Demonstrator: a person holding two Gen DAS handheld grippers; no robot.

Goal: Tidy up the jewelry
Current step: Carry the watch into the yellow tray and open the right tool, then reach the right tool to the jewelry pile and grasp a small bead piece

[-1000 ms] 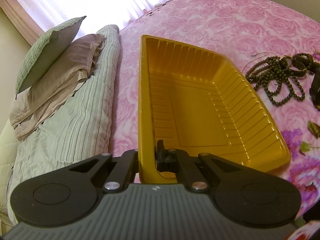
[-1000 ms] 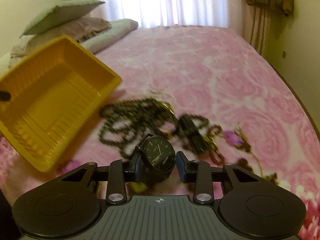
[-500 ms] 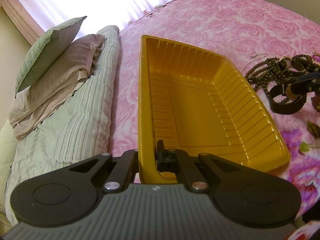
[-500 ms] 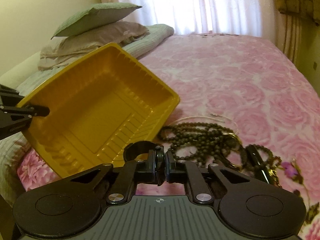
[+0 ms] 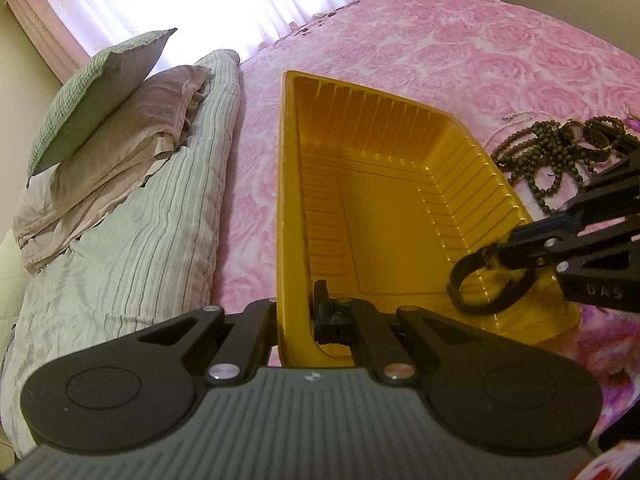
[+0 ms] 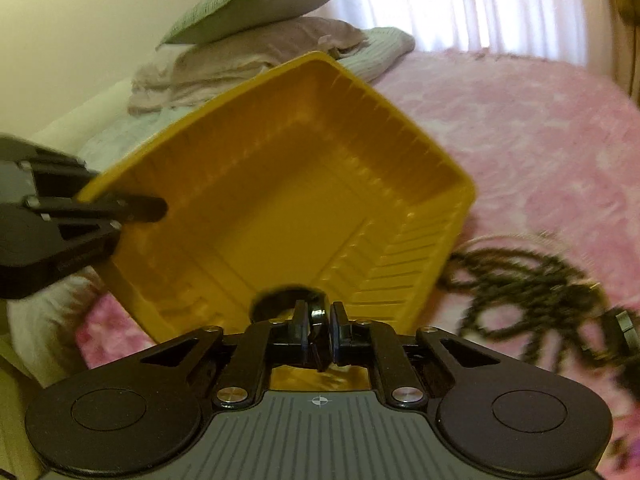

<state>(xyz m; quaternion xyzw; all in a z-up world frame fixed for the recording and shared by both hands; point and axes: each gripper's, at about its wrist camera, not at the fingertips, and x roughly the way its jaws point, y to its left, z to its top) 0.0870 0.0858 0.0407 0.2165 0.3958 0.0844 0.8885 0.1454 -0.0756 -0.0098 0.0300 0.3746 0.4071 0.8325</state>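
Note:
My left gripper [image 5: 296, 312] is shut on the near wall of a yellow plastic tray [image 5: 380, 216] and holds it tilted on the pink bedspread. My right gripper [image 6: 318, 316] is shut on a black wristwatch [image 6: 260, 300], whose strap loop hangs ahead of the pads. In the left wrist view the wristwatch [image 5: 490, 284] hangs over the tray's near right corner, under the right gripper [image 5: 496, 250]. The right wrist view shows the tray [image 6: 280, 184] with the left gripper [image 6: 156, 208] on its left rim. A tangle of dark bead necklaces [image 5: 548, 156] lies right of the tray.
Two pillows [image 5: 104, 92] rest on a striped green quilt [image 5: 132, 240] left of the tray, under a bright curtained window. The bead necklaces [image 6: 520, 280] and another dark piece [image 6: 624, 328] lie on the bedspread [image 6: 540, 140] to the right, blurred.
The right gripper closed on the watch, lifted it off the bedspread and carried it left over the tray's corner. The left gripper and tray stayed still.

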